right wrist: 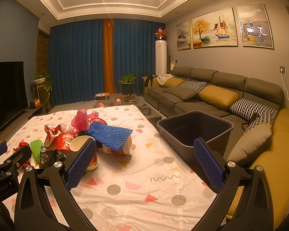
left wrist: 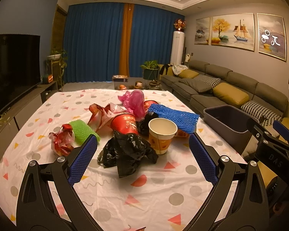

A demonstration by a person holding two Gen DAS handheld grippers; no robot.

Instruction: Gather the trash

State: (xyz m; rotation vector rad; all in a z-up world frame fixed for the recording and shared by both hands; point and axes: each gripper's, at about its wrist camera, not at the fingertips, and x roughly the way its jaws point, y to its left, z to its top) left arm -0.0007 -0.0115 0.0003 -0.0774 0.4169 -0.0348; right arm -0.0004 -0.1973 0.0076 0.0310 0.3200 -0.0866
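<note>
Honestly, you've barely started here. The whole pile is sitting mid-table on the tablecloth (left wrist: 144,192): black plastic bag (left wrist: 128,153) nearest, upright paper cup (left wrist: 162,134) just right of it, red cup (left wrist: 125,124), blue foam netting (left wrist: 173,116), pink bag (left wrist: 133,101), green foam (left wrist: 82,130) and a crumpled red wrapper (left wrist: 62,141) on the left. The bin (right wrist: 194,129) off the table's right edge looks empty. Your left gripper (left wrist: 142,157) is spread wide, holding nothing, lined up on the black bag; right gripper (right wrist: 144,165) is released too, nearer the bin. Everything's left to do.
</note>
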